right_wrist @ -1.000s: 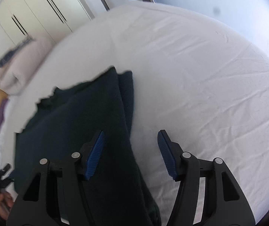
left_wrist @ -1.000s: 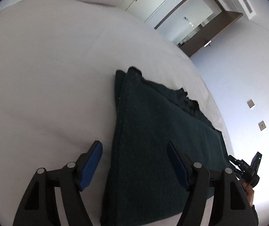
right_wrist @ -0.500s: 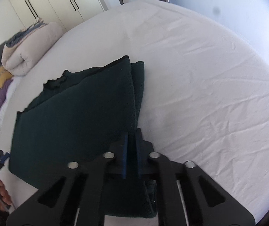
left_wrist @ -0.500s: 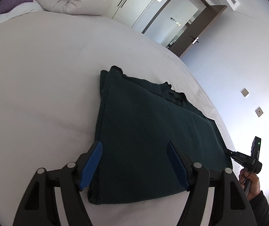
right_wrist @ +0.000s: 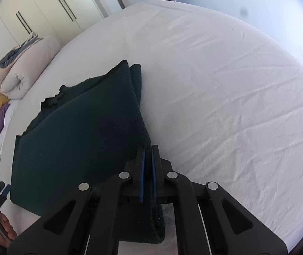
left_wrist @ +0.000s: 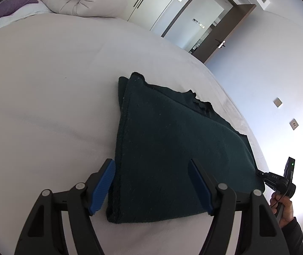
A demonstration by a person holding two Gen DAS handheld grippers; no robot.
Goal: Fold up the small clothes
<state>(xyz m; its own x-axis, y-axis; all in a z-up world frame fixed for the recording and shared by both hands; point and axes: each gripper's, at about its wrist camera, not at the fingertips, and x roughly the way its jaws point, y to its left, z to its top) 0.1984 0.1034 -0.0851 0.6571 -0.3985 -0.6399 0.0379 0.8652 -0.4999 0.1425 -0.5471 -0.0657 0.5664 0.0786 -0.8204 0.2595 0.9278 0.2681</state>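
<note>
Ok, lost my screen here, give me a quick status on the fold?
Right gripper shut on dark green garment at its near edge. Left gripper open, jaws straddling the opposite corner. Nothing in the way on the bed.

The right hand-held gripper (right_wrist: 148, 159), whose blue-padded jaws stood apart a second ago with the edge of the folded dark green knitted garment (right_wrist: 83, 131) between them, now has its pads pressed together on that edge. That corner is lifted off the white bed sheet (right_wrist: 225, 97). In the left wrist view the garment's near end now lies between the fingers of the left hand-held gripper (left_wrist: 151, 170), no longer running past them.
</note>
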